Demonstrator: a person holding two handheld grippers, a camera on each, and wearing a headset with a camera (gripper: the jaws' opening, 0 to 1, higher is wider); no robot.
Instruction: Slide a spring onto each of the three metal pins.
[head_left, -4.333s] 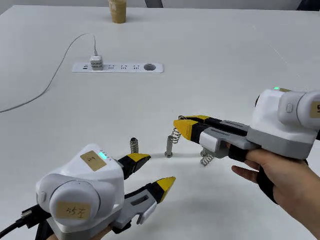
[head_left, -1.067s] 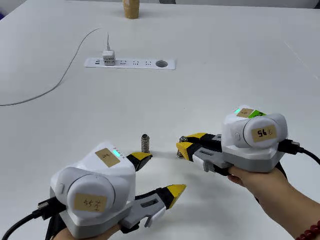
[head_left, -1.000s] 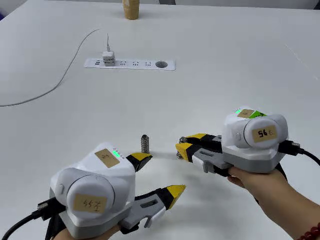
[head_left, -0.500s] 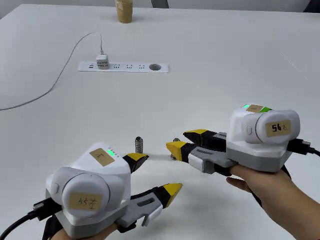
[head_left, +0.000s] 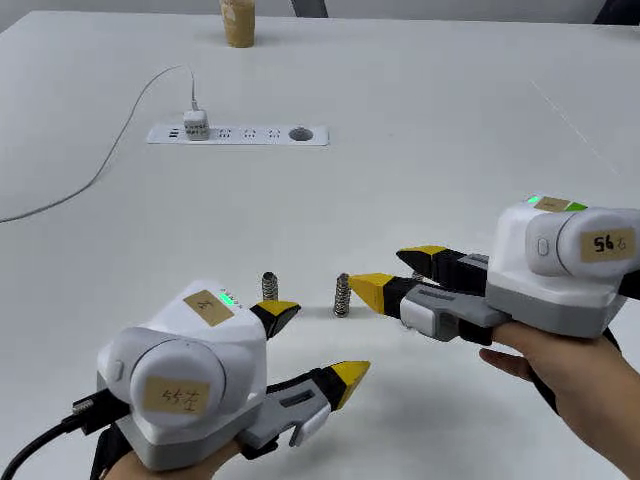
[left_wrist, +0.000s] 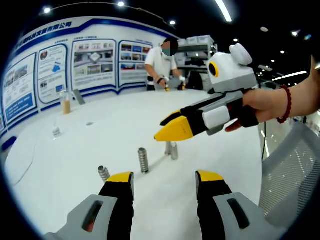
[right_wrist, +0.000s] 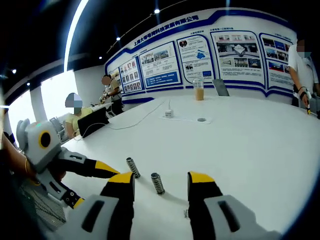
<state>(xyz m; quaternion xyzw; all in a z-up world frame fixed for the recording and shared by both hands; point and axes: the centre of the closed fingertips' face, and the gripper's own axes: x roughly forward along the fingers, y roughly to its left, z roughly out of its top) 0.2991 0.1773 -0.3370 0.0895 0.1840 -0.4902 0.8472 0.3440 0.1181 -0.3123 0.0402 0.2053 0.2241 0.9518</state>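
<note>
- Near left on the white table (head_left: 470, 120): left gripper (head_left: 312, 342), held in a hand, with jaws spread wide and nothing between.
- On the right: right gripper (head_left: 395, 273), held in the other hand, jaws likewise apart, clamped on nothing, yellow tips aimed left toward the pins.
- Just beyond the left gripper's far tip: left pin (head_left: 269, 280), upright, with a spring (head_left: 269, 291) coiled around it.
- A little to the right: middle pin (head_left: 342, 283), upright too, with a second spring (head_left: 342, 300) around it, just beside the right gripper's nearer tip.
- Farther right, below the right gripper's jaws: third pin (left_wrist: 171, 150), mostly hidden in the head view; cannot tell whether wrapped by a spring.
- Far left: white power strip (head_left: 250, 135) with a charger (head_left: 195, 124) plugged in and a cable (head_left: 97, 173) trailing off left.
- At the far edge: tan cup (head_left: 237, 22).
</note>
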